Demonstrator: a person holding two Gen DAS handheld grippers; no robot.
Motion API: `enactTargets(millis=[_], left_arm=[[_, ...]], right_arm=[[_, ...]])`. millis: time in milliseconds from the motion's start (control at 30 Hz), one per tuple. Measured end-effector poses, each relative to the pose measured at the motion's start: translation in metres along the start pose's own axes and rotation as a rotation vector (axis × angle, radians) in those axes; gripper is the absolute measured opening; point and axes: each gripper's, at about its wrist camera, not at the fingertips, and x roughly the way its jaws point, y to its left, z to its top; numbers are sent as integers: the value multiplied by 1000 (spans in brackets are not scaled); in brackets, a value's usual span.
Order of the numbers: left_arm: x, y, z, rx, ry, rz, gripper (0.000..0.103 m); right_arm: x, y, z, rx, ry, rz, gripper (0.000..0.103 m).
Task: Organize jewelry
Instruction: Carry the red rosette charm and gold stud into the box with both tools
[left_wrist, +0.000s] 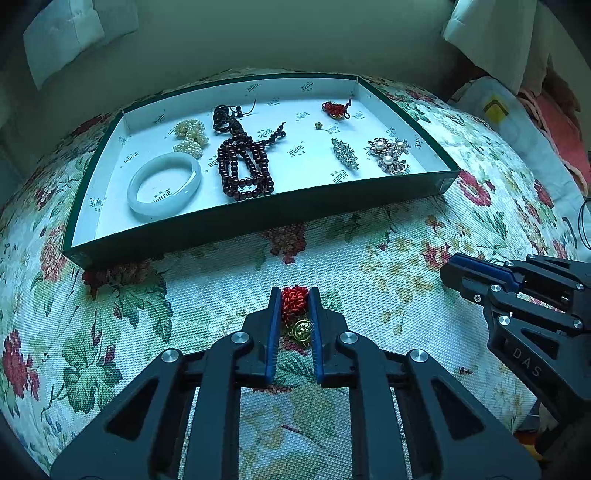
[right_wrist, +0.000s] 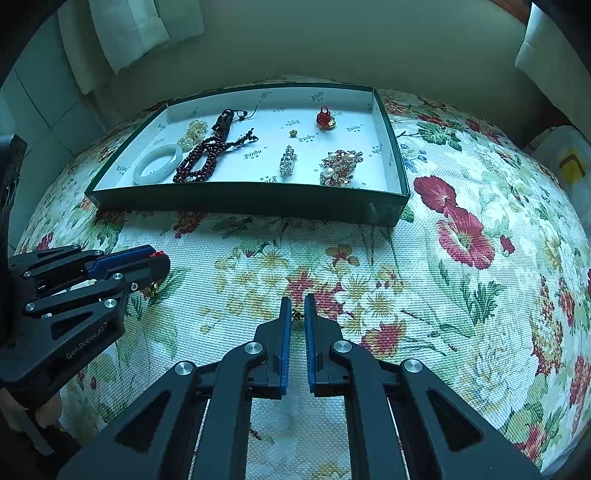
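The left claw (left_wrist: 294, 304) is clamped on a red knotted charm (left_wrist: 294, 301) with a little gold pendant (left_wrist: 301, 329) hanging under it, and the blue pads are pressed right against the knot on both sides. It sits low over the flowery cloth (left_wrist: 388, 258) on the desk, on the near side of the tray and well apart from it.

The right claw (right_wrist: 297, 314) is nearly closed, with just a thin slit between the pads. There's a tiny gold-coloured bit (right_wrist: 296, 315) showing in that slit near the tips, but it's too small to say what it is or whether the pads actually pinch it. From the left camera the right claw (left_wrist: 452, 275) pokes in from the right edge with its tips over the cloth.

The tray (left_wrist: 258, 216) is a shallow dark green box with a white printed lining, standing at the far side of the desk. Inside, on the left, is a pale bangle (left_wrist: 164, 183), with a clump of pearl beads (left_wrist: 190, 138) behind it. Next to those is a long string of dark red beads (left_wrist: 243, 166), piled up. Toward the right is a sparkly silver brooch (left_wrist: 344, 153), and beside that a pearl-and-gold brooch (left_wrist: 389, 155). In the back right corner lies another red knotted charm (left_wrist: 335, 109), with a tiny gold flower (left_wrist: 318, 125) just in front of it.
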Motion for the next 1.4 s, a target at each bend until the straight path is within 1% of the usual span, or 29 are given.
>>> enactTargets(millis=[433, 700, 833, 1033, 1233, 1400], left_arm=[[-27, 3, 5, -13, -60, -7, 13], [-42, 7, 17, -20, -98, -5, 13], [-46, 11, 27, -22, -121, -4, 13], [-50, 23, 51, -21, -157, 14, 13], [-50, 39, 77, -21, -192, 47, 13], [-39, 58, 97, -46, -198, 66, 13]], right_arm=[[-10, 6, 4, -7, -28, 10, 7], [-25, 13, 17, -19, -72, 19, 7], [-30, 14, 32, -22, -104, 19, 7], [-34, 18, 62, -30, -155, 22, 7], [-28, 20, 94, -34, -191, 27, 7], [-18, 22, 120, -31, -208, 34, 7]])
